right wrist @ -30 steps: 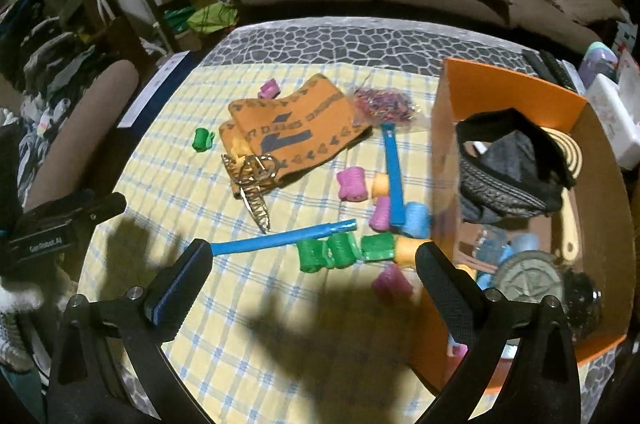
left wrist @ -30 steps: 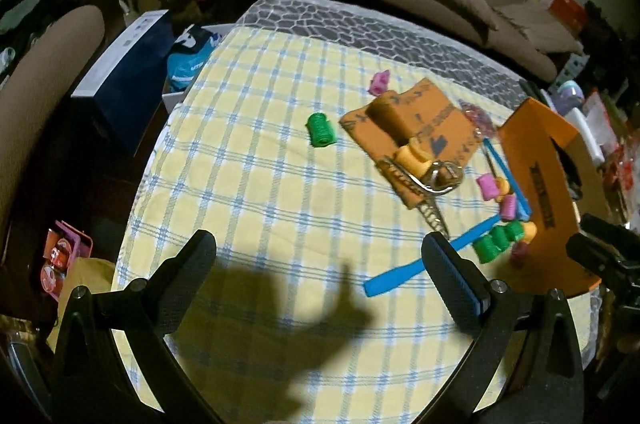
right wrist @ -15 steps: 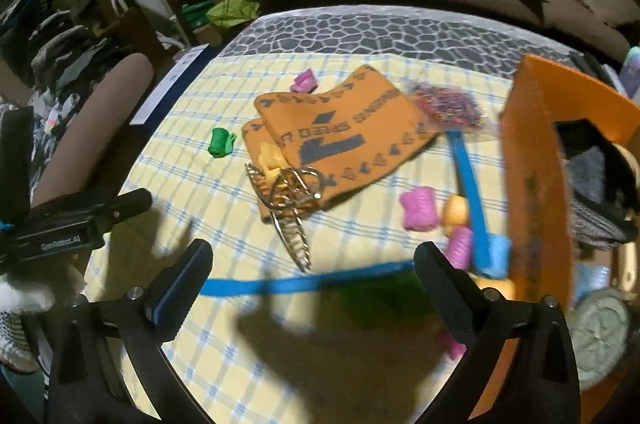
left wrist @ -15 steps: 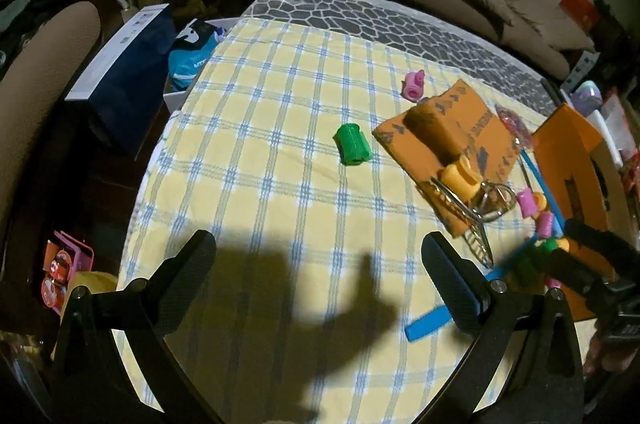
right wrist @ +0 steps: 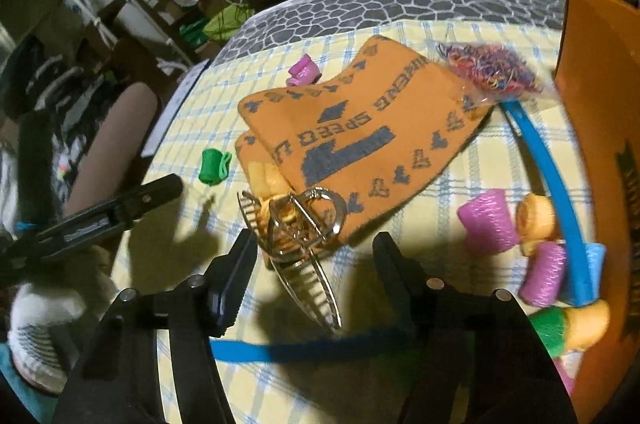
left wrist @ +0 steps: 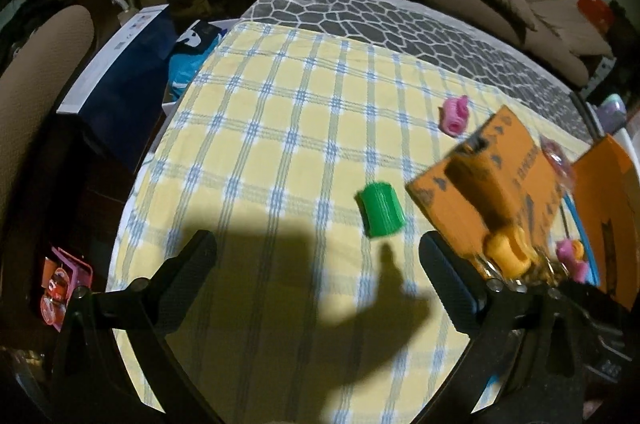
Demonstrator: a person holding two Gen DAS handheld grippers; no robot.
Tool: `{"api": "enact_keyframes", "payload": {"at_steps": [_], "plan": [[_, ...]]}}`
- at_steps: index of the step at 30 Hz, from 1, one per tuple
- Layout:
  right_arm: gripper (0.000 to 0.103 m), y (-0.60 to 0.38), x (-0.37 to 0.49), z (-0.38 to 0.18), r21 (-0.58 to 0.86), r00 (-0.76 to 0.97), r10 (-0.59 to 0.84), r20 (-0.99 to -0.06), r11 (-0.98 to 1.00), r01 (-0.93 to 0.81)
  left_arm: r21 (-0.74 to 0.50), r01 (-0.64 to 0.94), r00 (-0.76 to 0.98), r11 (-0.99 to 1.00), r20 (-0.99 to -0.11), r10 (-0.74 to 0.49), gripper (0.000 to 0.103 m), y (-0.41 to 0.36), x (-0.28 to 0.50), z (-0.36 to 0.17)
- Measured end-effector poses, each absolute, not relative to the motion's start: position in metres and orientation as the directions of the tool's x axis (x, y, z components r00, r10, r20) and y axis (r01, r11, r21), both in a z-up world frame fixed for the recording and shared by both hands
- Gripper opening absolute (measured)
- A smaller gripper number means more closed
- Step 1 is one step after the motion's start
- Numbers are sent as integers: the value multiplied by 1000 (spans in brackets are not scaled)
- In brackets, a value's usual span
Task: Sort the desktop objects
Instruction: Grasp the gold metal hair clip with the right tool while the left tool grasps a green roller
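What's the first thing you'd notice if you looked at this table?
Probably the big orange cloth with grey letters, lying in the middle of the yellow checked tablecloth. A shiny gold hair claw lies at its near edge, right between the fingers of the open right gripper. Bright pink, green and orange curlers are scattered beside the orange box.

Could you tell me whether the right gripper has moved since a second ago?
Yes. The right gripper has moved left and closer, from over the rollers beside the orange box to around the gold hair claw.
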State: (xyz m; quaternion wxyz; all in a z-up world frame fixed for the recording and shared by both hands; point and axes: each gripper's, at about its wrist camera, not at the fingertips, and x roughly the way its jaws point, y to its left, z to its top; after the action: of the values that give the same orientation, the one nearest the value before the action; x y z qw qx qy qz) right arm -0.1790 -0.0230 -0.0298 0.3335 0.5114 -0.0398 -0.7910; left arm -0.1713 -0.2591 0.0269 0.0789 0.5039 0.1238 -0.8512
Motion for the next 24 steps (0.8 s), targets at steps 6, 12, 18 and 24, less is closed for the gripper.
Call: {"api": "enact_keyframes", "payload": {"at_steps": [6,12,18,24], "plan": [[61,-24,-187,-39,489,-229,-619,-751,-756,435,-112,265,-465,-958,-885,-25,84,-257,-196,13],[53,-27,-188,-40,489,-236,-618,-750,-758,432,-98,247,-474,-964,-880,-32,69,-247,-208,9],[44,-28,-189,-39,481,-239,-612,-754,-762,435,-98,208,-488,-973,-873,-17,39,-235,-213,12],[33,-24,-188,-37,494,-234,-622,-747,-755,432,-99,164,-494,-981,-869,6,18,-226,-210,16]]}}
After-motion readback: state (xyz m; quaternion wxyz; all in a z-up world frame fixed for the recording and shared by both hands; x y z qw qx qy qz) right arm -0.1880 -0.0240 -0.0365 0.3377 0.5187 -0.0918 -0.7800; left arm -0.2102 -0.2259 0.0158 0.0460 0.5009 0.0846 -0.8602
